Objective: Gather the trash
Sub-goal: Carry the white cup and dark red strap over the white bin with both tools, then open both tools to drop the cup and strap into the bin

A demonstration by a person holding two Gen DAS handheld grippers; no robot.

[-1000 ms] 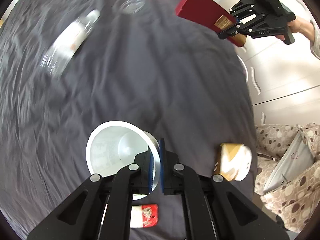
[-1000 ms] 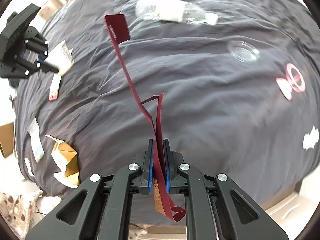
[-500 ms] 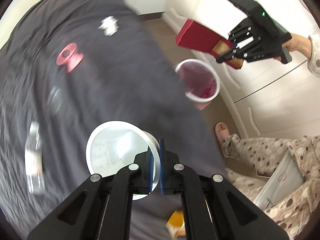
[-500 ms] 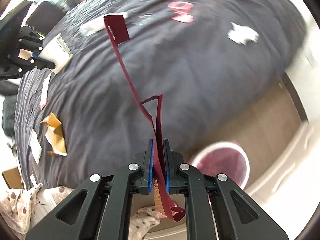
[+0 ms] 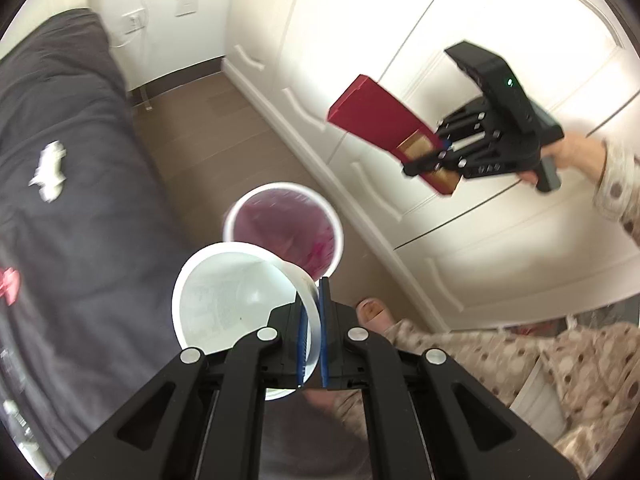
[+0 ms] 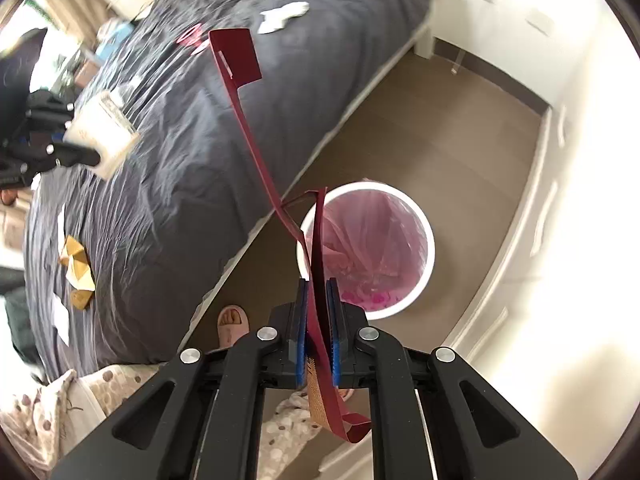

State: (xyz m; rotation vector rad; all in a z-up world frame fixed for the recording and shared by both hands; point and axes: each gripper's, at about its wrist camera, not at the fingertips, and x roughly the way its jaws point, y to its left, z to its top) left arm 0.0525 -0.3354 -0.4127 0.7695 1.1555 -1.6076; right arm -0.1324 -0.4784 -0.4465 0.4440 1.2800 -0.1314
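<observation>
My left gripper (image 5: 313, 312) is shut on the rim of a white plastic cup (image 5: 228, 296), held above the floor just short of the white trash bin (image 5: 285, 228) with its pink liner. My right gripper (image 6: 319, 300) is shut on a flattened dark red cardboard box (image 6: 240, 64) that sticks up in front of it, over the same trash bin (image 6: 416, 236). In the left wrist view the right gripper (image 5: 442, 150) and its red box (image 5: 380, 120) hang to the right of the bin. The left gripper (image 6: 86, 156) with the cup (image 6: 102, 138) shows at the left edge of the right wrist view.
A bed with a dark grey cover (image 6: 180, 120) carries more litter: white crumpled paper (image 6: 282, 16), a pink-red wrapper (image 6: 192, 38), brown cardboard scraps (image 6: 76, 268). White wardrobe doors (image 5: 460, 20) line the right side. A person's slippered foot (image 6: 232, 322) and spotted pyjamas (image 5: 560, 368) are close to the bin.
Both grippers have swung off the bed toward the floor, each keeping its load. The trash bin has come into view and now sits just ahead of both.
</observation>
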